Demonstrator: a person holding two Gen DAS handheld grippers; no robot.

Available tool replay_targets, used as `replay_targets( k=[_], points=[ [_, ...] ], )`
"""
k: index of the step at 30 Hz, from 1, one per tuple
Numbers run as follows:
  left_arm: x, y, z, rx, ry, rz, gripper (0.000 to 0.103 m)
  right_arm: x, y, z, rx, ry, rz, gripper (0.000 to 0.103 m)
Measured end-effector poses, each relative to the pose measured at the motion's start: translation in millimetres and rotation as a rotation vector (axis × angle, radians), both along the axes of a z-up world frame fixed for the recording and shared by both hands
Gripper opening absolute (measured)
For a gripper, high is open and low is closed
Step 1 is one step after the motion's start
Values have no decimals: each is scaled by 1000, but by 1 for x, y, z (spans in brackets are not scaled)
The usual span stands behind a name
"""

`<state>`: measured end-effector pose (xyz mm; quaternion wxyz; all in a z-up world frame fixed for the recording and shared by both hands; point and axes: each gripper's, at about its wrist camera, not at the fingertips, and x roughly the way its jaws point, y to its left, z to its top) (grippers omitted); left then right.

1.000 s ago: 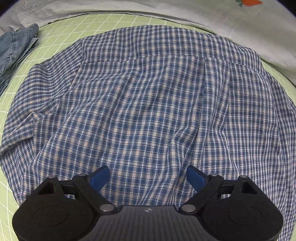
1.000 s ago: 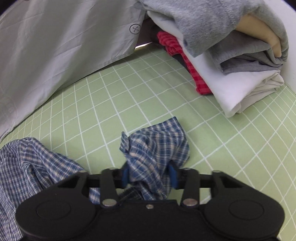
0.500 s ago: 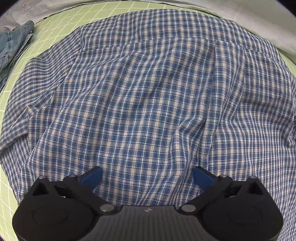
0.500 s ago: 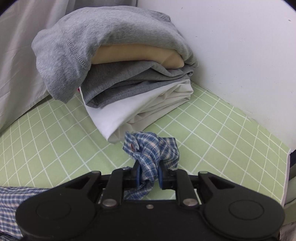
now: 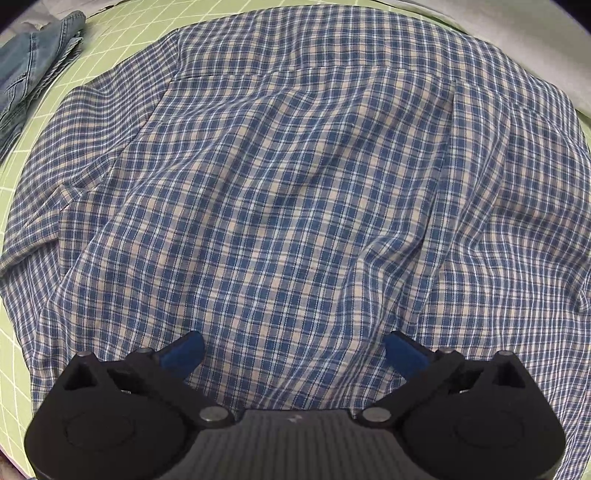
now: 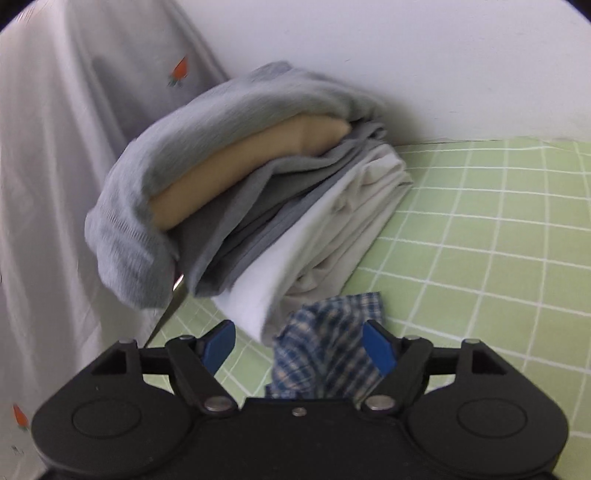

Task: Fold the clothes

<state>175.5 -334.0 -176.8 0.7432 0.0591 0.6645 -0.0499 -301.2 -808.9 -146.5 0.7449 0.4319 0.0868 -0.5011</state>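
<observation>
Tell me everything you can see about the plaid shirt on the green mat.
The plaid shirt is thin woven cloth checked in blue, white and tan. It lies spread, back side up and wrinkled, on the green grid mat, under the open left gripper. One sleeve end lies bunched beside the folded clothes stack, between the just-opened fingers of the right gripper, the right one near or against it.

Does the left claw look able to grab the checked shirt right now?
Probably yes: the left claw hangs wide open straight above the checked shirt, which lies spread on the green mat, nothing between.
</observation>
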Motion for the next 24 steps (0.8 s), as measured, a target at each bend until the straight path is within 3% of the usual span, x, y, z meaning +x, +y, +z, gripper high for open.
replay_targets(
  k=[2, 5, 7, 12, 16, 17, 19, 21, 24],
  points=[
    [-2, -2, -1, 1, 2, 10, 103, -18, -3, -3, 8, 6, -50, 74],
    [-4, -12, -5, 2, 5, 22, 103, -19, -12, -11, 24, 144, -64, 65],
    [-9, -22, -4, 2, 4, 32, 103, -12, -16, -18, 21, 224, -15, 64],
    [-33, -25, -2, -1, -13, 49, 103, 15, -20, -25, 32, 177, 84, 63],
    [-45, -21, -5, -3, -20, 46, 103, 34, -24, -28, 23, 226, 108, 63],
    [-49, -18, -5, -3, -21, 44, 103, 36, -25, -29, 27, 215, 117, 57],
    [-57, -12, -5, -5, -22, 42, 103, 36, -27, -31, 38, 179, 138, 37],
    [-58, -11, -6, -5, -22, 44, 103, 33, -24, -28, 18, 206, 127, 7],
    [-64, -9, -7, -6, -22, 41, 103, 25, -17, -19, -19, 255, 91, 1]
  ],
)
